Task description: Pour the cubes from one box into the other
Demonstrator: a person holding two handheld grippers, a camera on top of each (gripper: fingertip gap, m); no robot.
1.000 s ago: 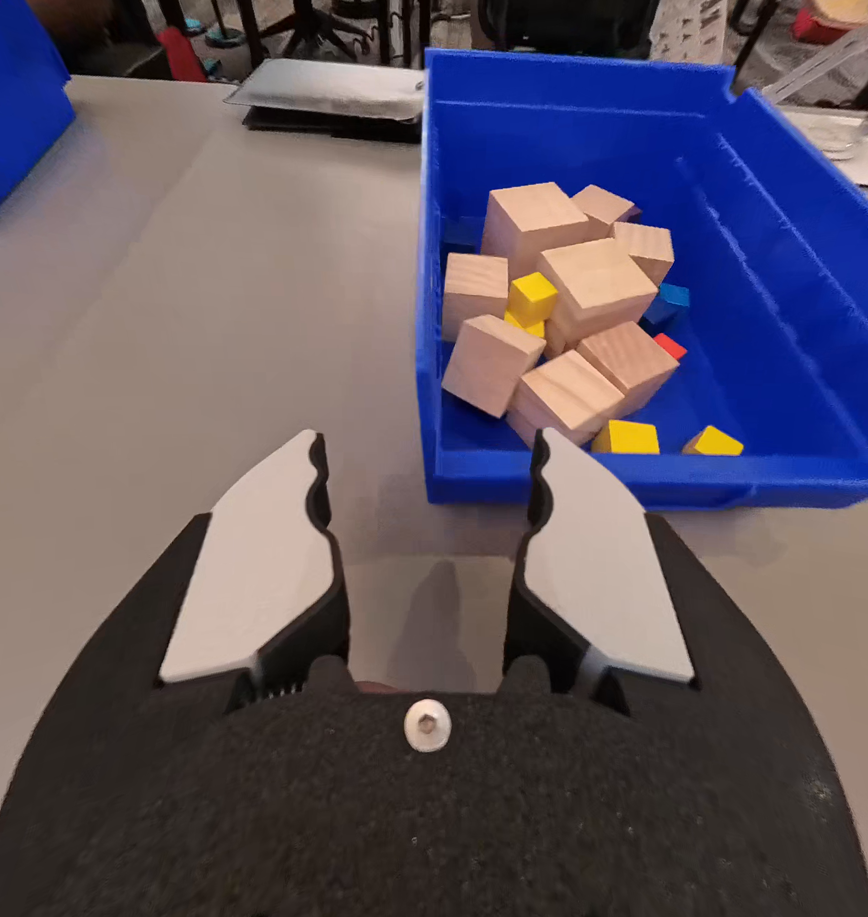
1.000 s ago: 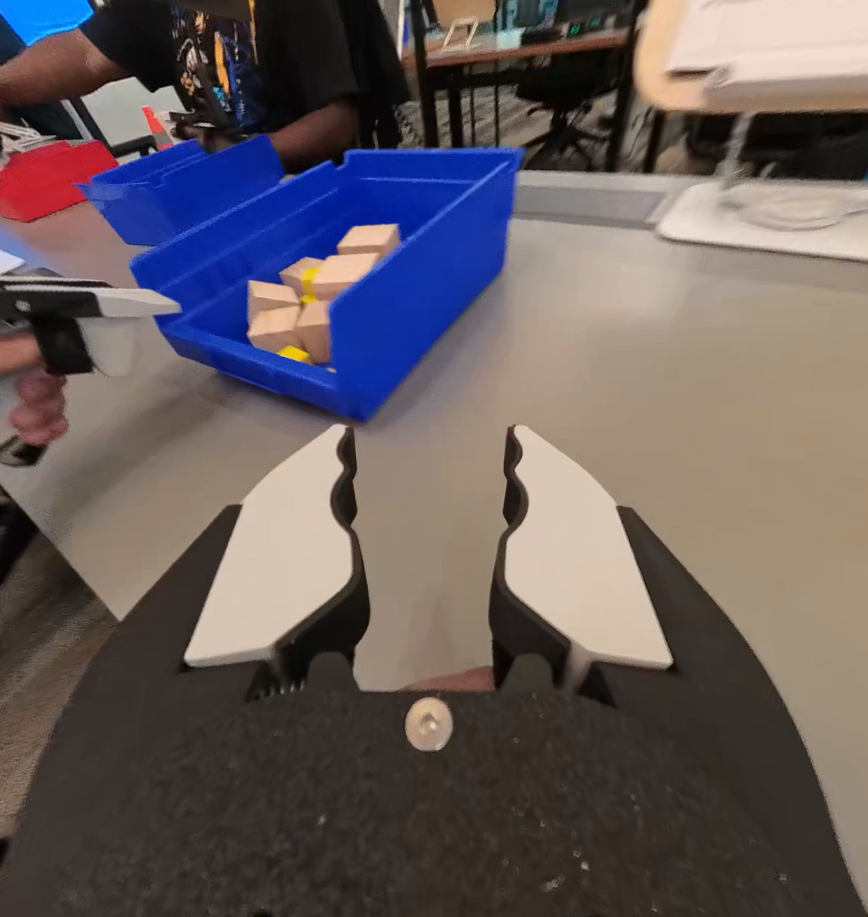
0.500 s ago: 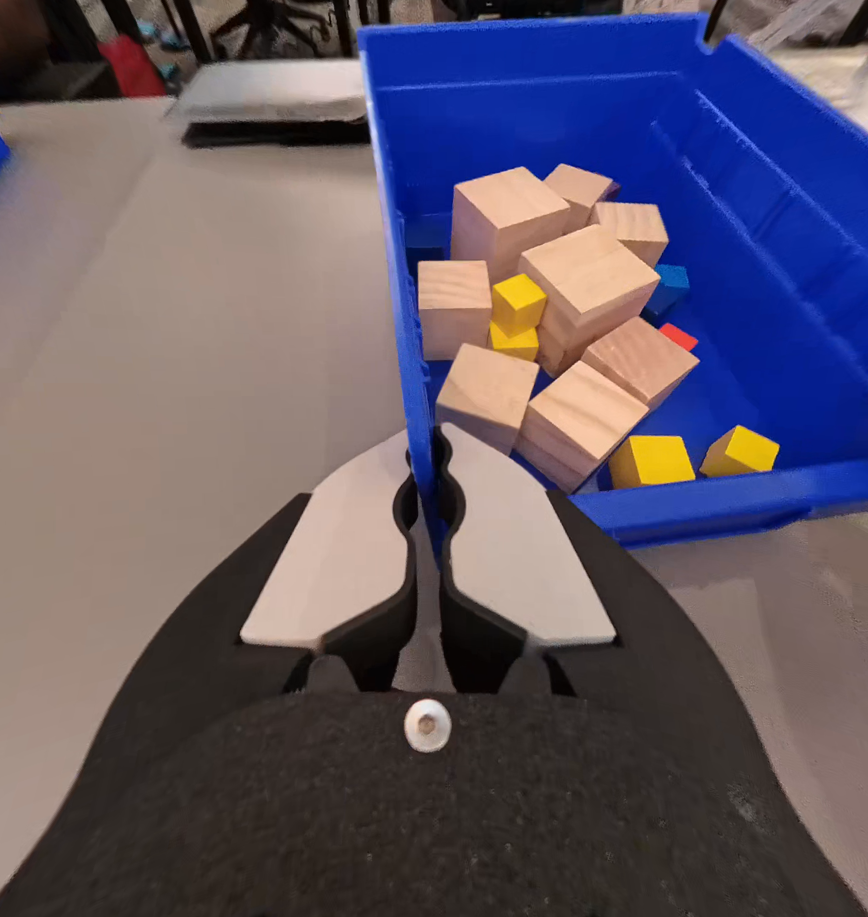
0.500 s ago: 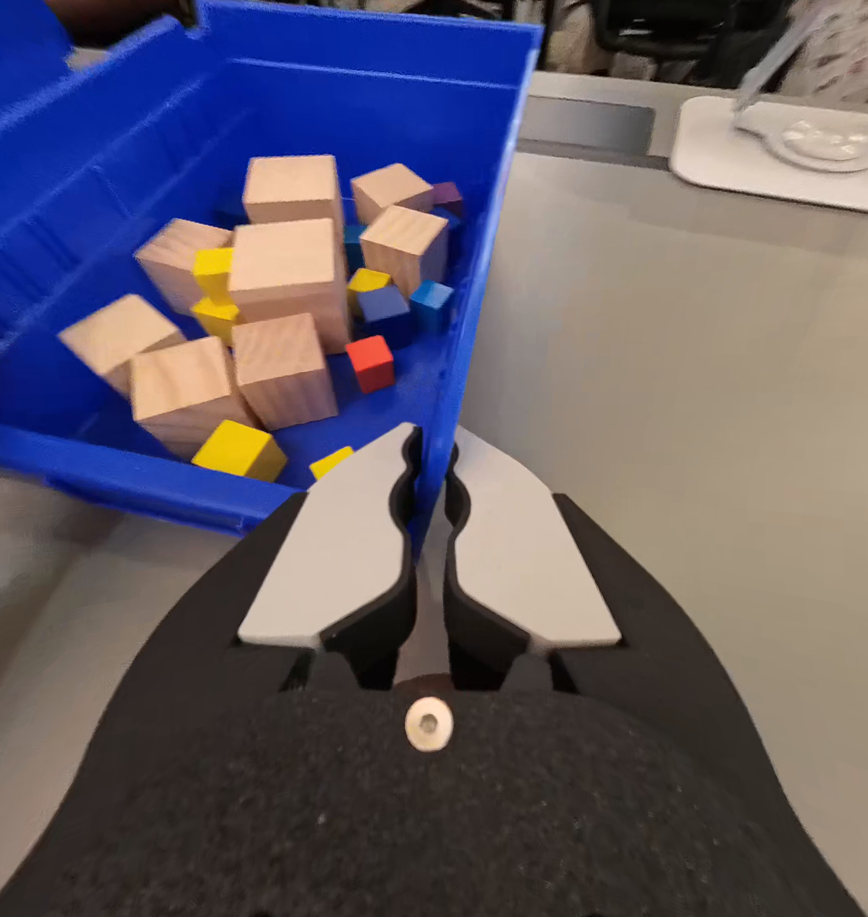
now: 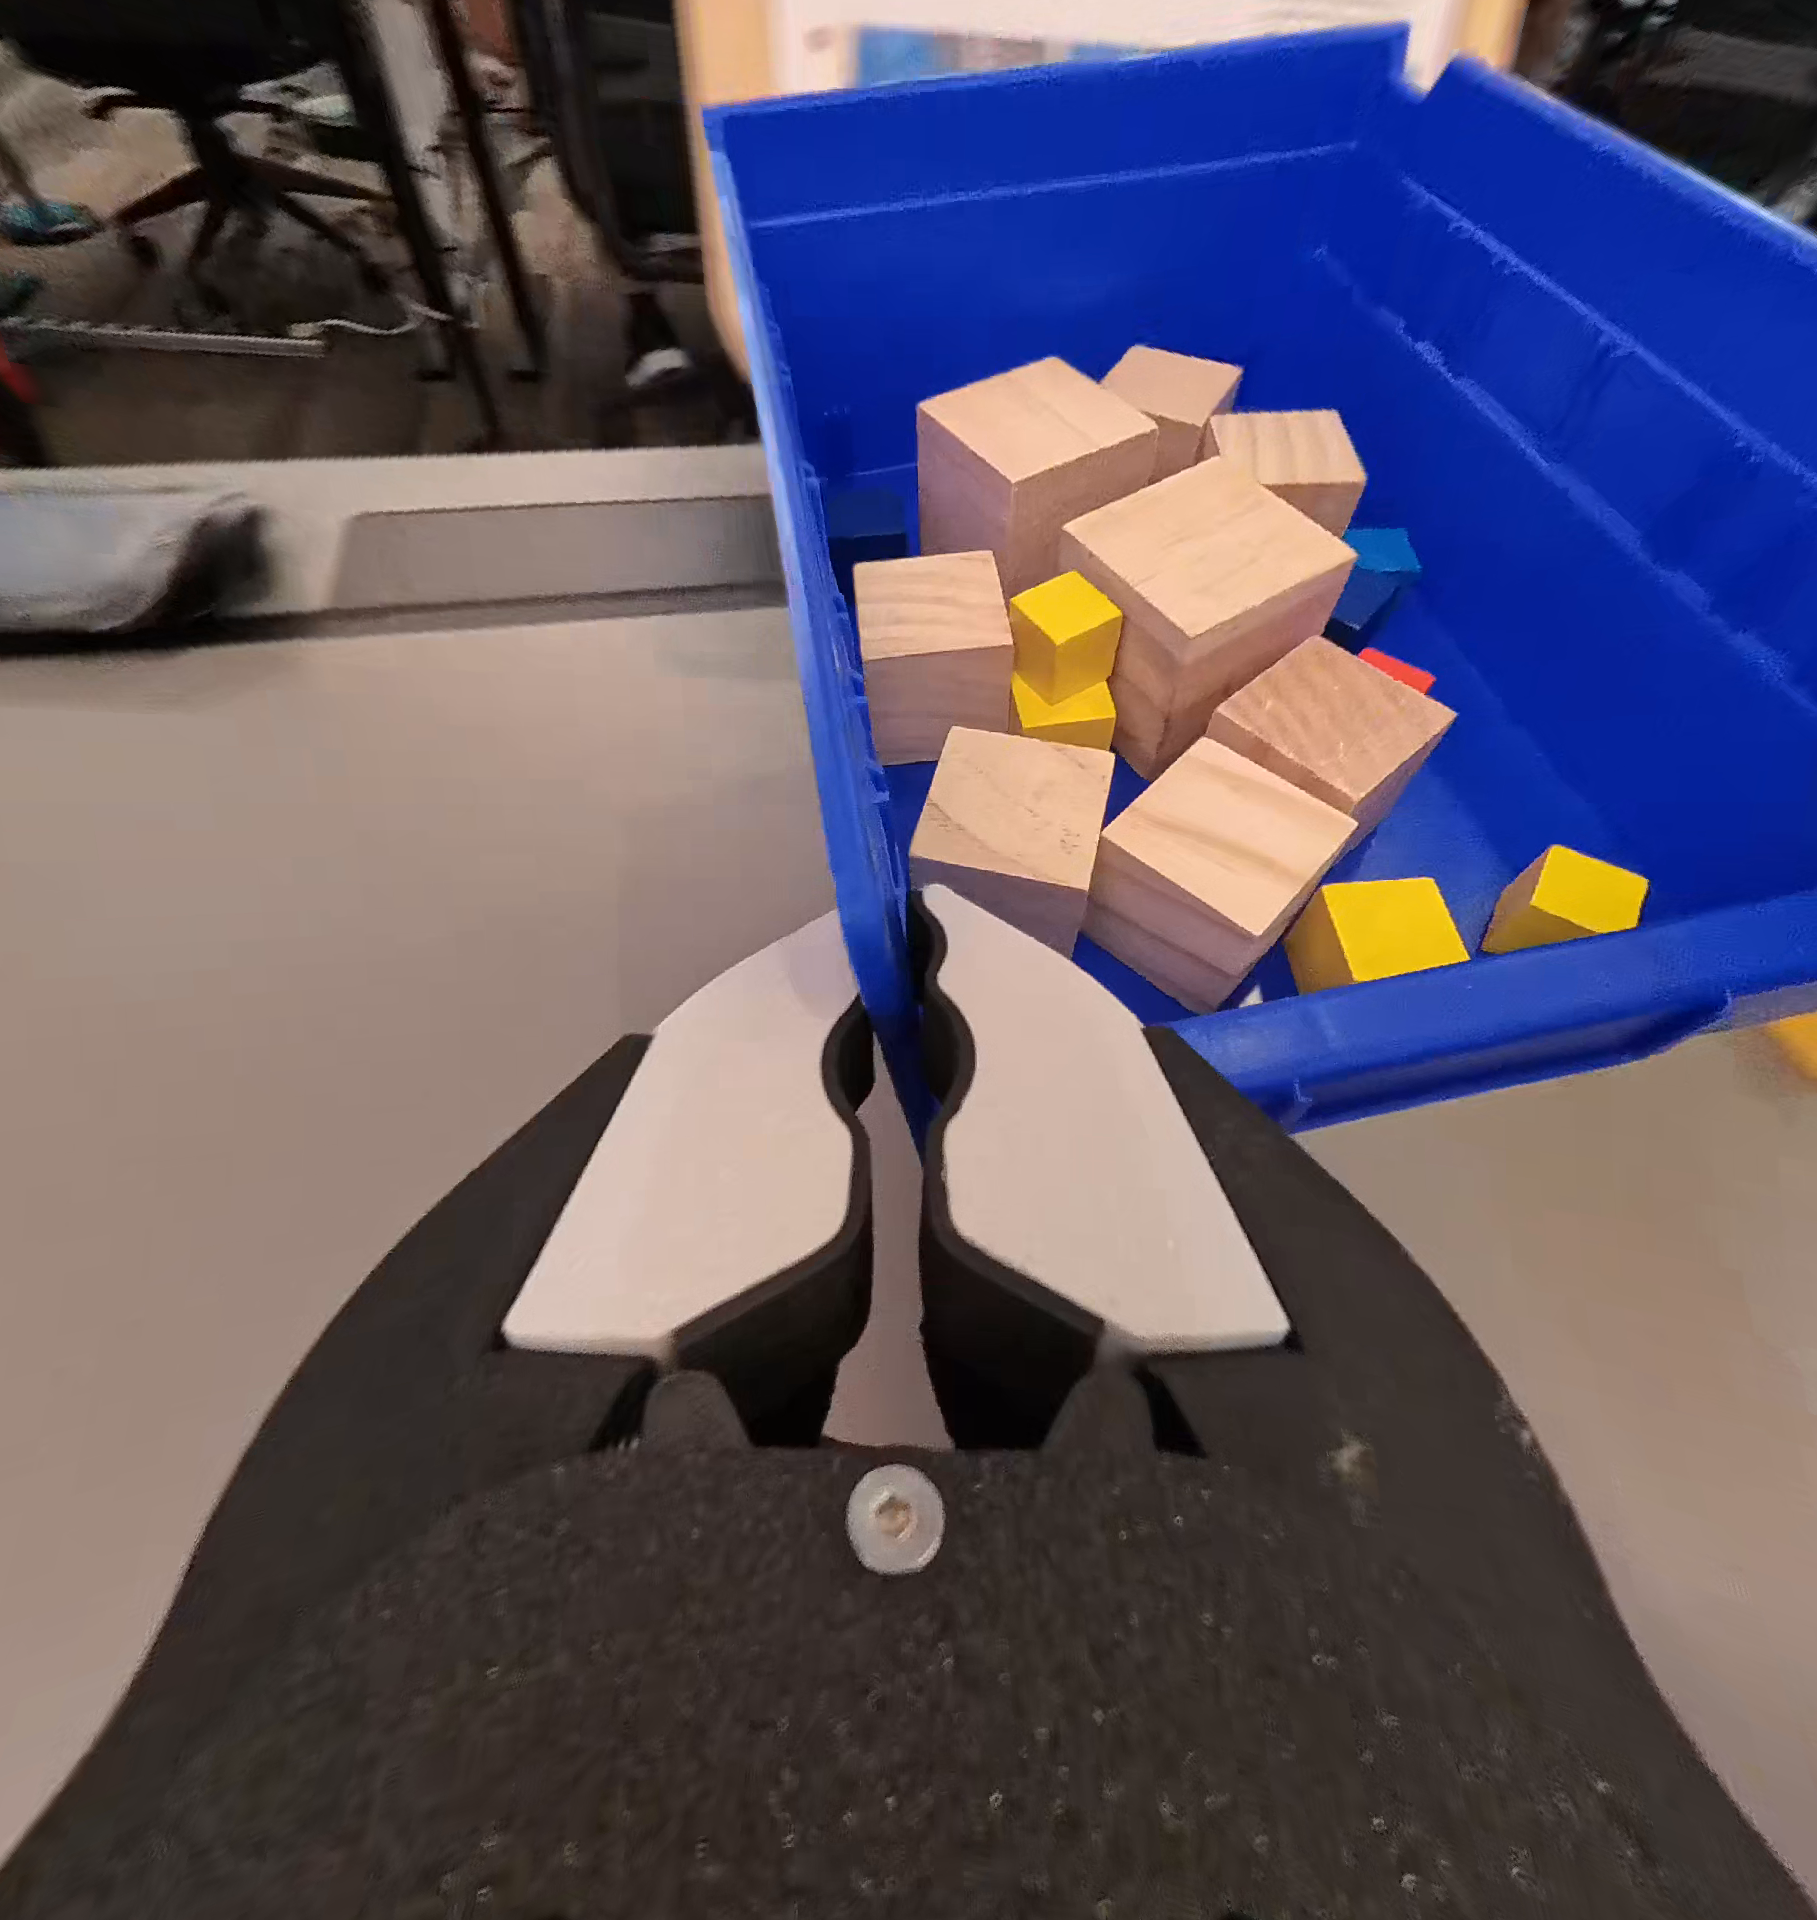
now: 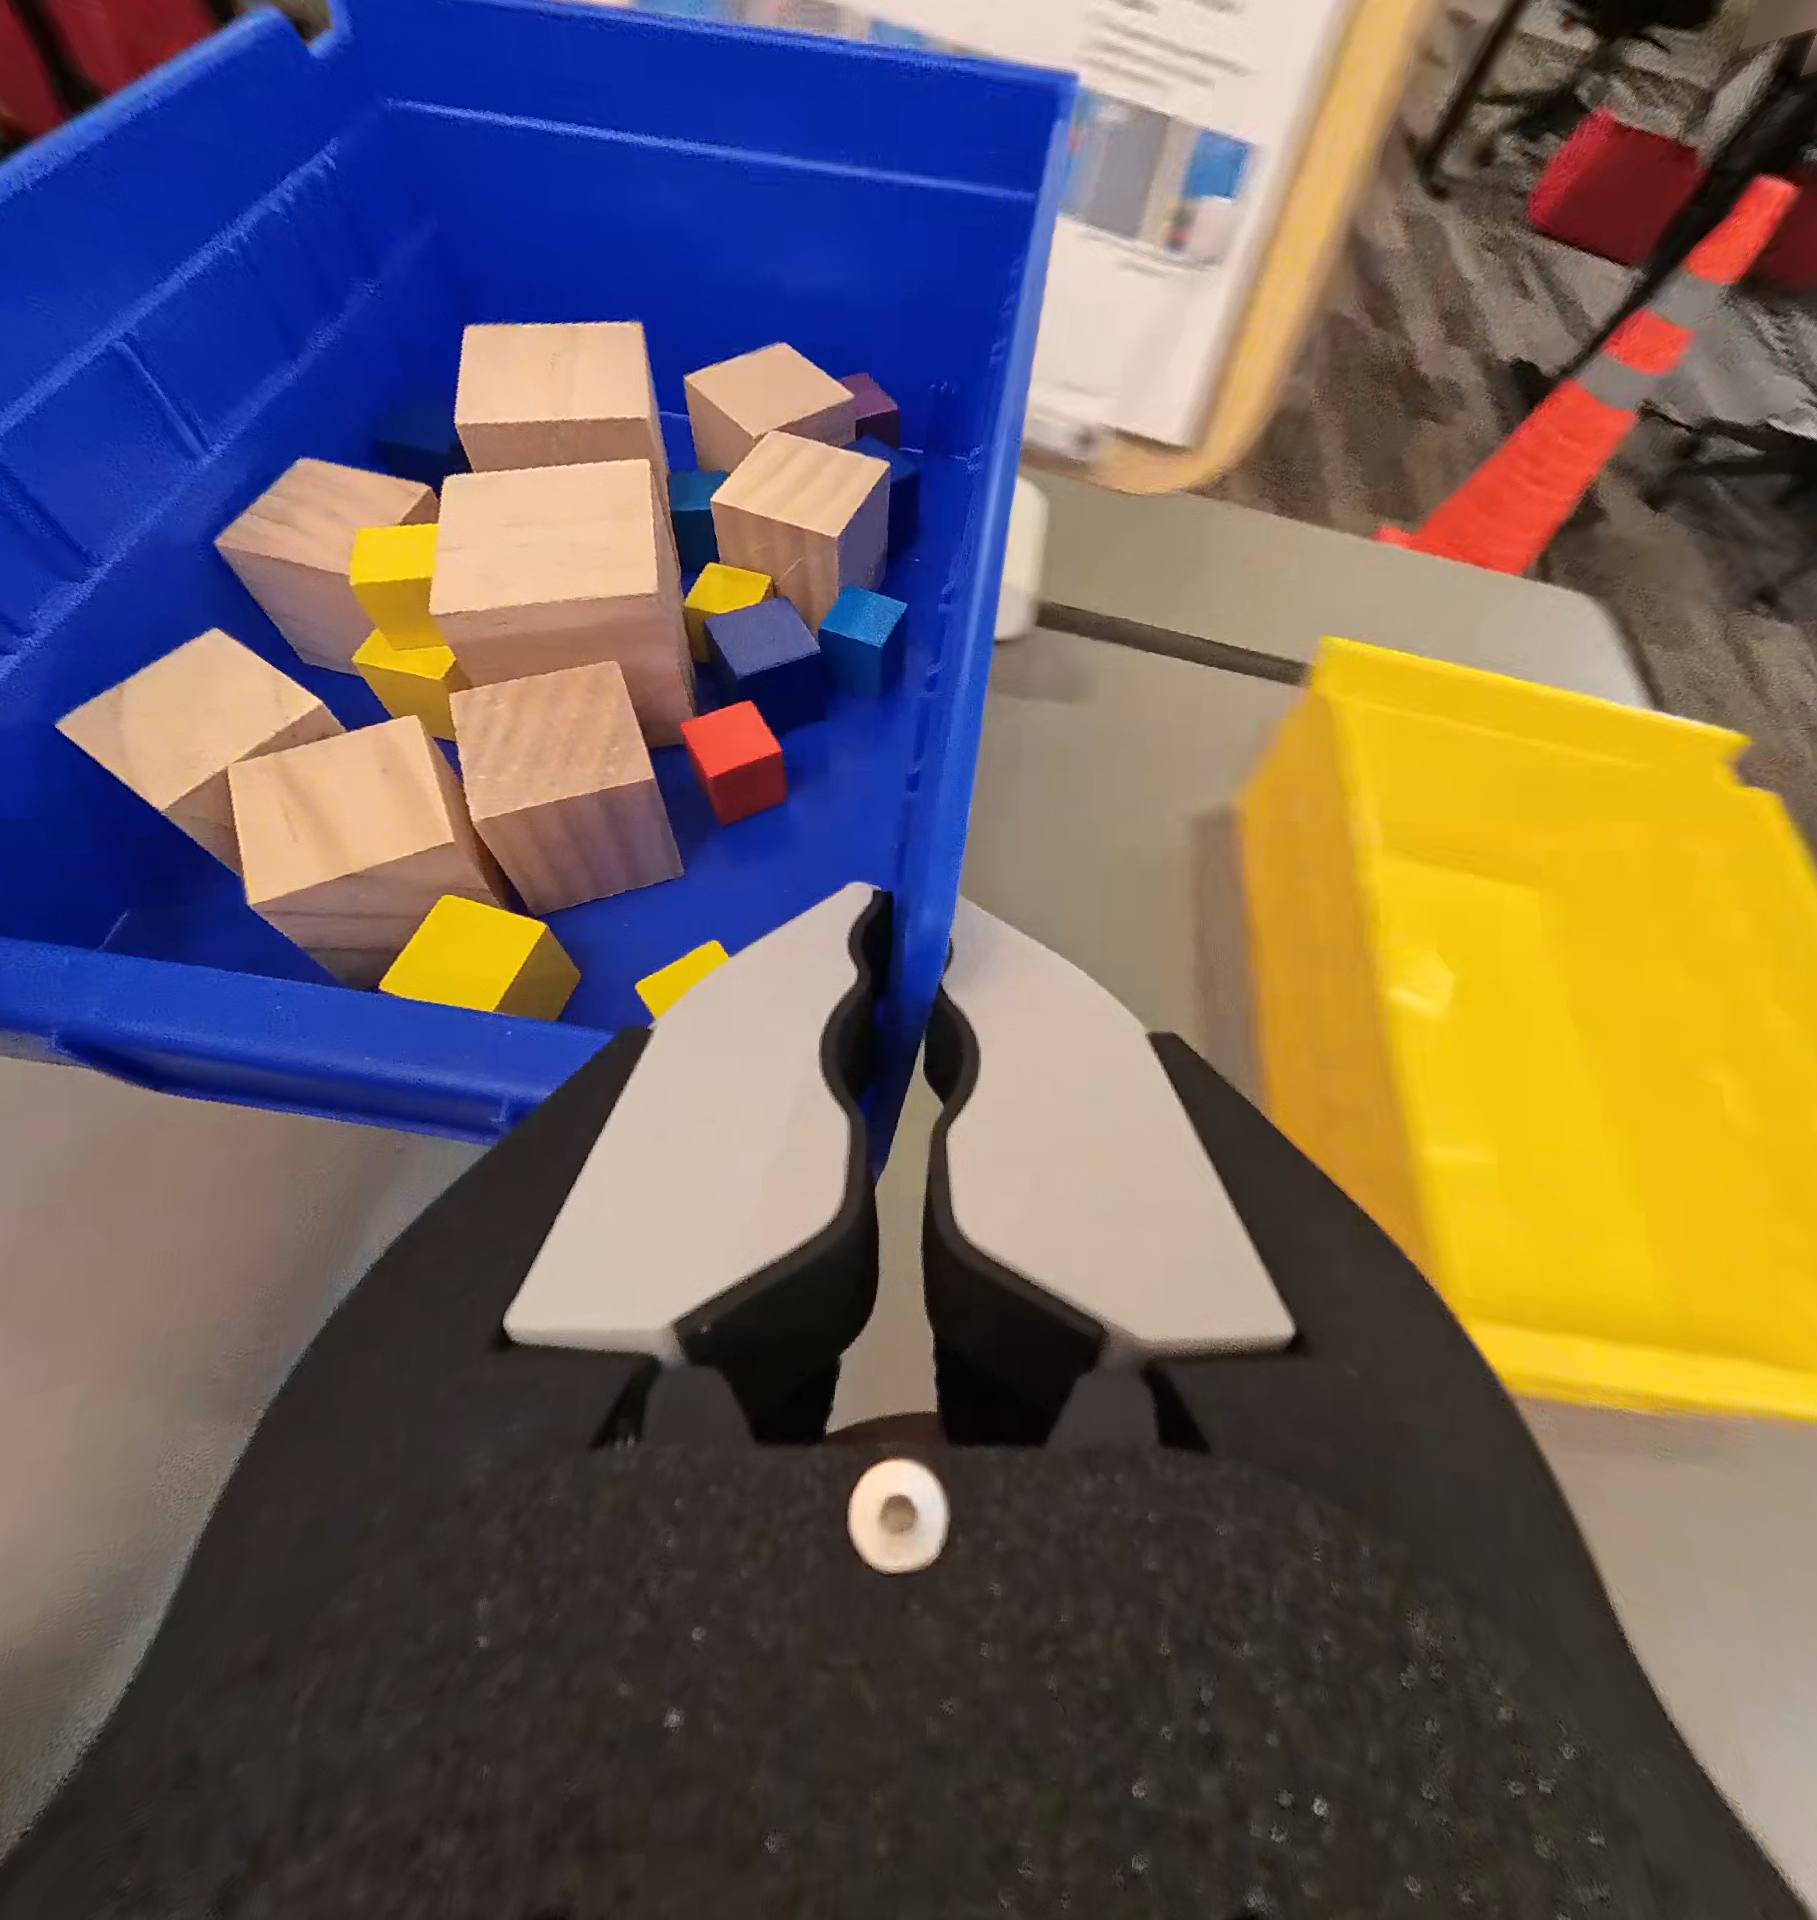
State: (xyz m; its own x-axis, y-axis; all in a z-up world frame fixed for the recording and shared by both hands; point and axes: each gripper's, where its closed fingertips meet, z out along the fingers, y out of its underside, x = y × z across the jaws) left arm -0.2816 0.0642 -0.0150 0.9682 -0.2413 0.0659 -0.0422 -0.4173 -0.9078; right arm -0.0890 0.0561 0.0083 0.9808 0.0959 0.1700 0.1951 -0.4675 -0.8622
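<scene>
The left tool [image 5: 891, 971] and right tool [image 6: 909, 961] each clench a side wall of the blue box [image 5: 1610, 332], near the yellow box [image 6: 1569, 1039]. Stiff plastic; loose wooden cubes [image 6: 561, 582] look heavy and likely to shift.

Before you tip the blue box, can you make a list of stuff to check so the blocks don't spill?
1. Left gripper clamped on the blue box side wall: ok.
2. Right gripper clamped on the opposite wall: ok.
3. Cubes sit inside the blue box, wooden cubes piled with small coloured ones: ok.
4. Yellow box stands to the right with its opening up and nothing seen inside: ok.
5. Blue box is over the yellow box: not ok, it is off to the side.
6. Grips are firm enough for the load: cannot tell.
</scene>
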